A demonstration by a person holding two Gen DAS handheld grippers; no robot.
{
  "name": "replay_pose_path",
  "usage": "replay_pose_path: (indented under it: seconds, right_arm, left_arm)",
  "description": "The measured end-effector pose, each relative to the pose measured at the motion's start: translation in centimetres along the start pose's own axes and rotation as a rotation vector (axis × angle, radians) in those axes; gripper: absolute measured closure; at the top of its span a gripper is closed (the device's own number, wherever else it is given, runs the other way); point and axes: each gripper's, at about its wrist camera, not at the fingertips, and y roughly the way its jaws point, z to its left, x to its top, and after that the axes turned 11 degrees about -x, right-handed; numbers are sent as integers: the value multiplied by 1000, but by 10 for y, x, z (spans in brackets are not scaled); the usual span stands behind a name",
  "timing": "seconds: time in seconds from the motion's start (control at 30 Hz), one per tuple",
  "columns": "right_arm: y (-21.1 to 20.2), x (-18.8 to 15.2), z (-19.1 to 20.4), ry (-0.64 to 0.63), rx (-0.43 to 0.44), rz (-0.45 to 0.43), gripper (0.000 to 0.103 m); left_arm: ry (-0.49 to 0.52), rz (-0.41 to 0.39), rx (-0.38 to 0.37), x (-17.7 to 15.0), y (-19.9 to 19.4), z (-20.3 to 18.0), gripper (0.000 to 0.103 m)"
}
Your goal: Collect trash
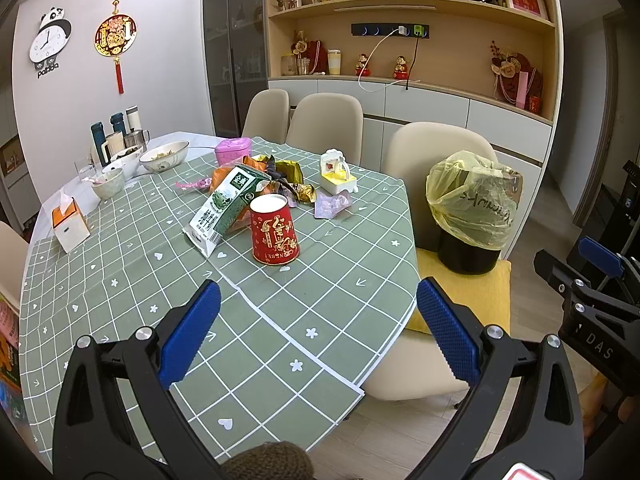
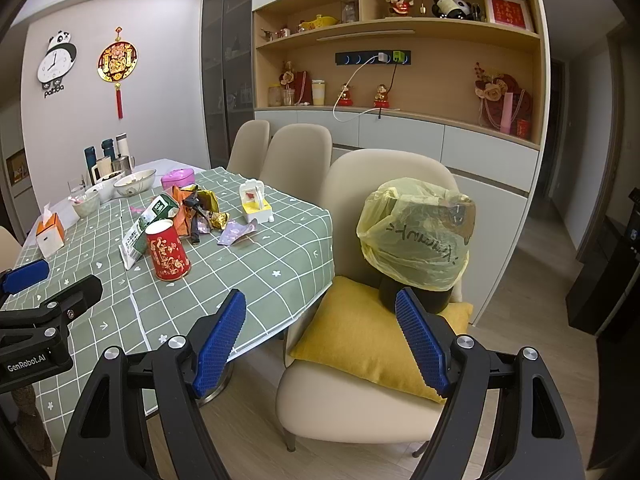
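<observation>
A red paper cup [image 1: 274, 231] stands upside down on the green checked tablecloth [image 1: 280, 320], next to a tipped green milk carton [image 1: 226, 208] and a heap of crumpled wrappers [image 1: 280, 178]. A black bin lined with a yellow bag [image 1: 474, 204] stands on a yellow cushion on the chair to the right. My left gripper [image 1: 318, 328] is open and empty, above the near part of the table, short of the cup. My right gripper [image 2: 320, 340] is open and empty, in front of the chair, with the bin [image 2: 416, 240] just beyond it. The cup [image 2: 167, 254] and carton [image 2: 148, 224] lie to its left.
Bowls [image 1: 164, 156], flasks, a tissue box [image 1: 70, 224], a pink box [image 1: 234, 148] and a white-yellow toy [image 1: 338, 172] sit further back on the table. Beige chairs [image 1: 324, 124] line the far side. The yellow cushion [image 2: 360, 336] lies under the bin. Shelves fill the back wall.
</observation>
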Motion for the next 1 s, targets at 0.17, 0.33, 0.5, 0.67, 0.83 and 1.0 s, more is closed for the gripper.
replay_pose_path:
  seconds: [0.17, 0.33, 0.5, 0.67, 0.83, 1.0]
  right_arm:
    - [0, 0, 0, 1, -2, -2, 29]
    - [-1, 1, 1, -1, -10, 1, 29]
    - [6, 2, 4, 2, -25, 14, 29]
    - [24, 2, 17, 4, -1, 57, 29]
    - [48, 5, 57, -63, 72, 91, 29]
    - [78, 16, 121, -173, 159, 116, 30]
  left_arm:
    - [0, -1, -1, -1, 0, 0, 9]
    - [-10, 1, -5, 2, 2, 5, 9]
    - [-28, 6, -11, 9, 13, 26, 9]
    - [-54, 28, -33, 12, 39, 76, 9]
    - [-100, 67, -44, 18, 67, 140, 9]
    - [-178, 77, -50, 24, 83, 200, 9]
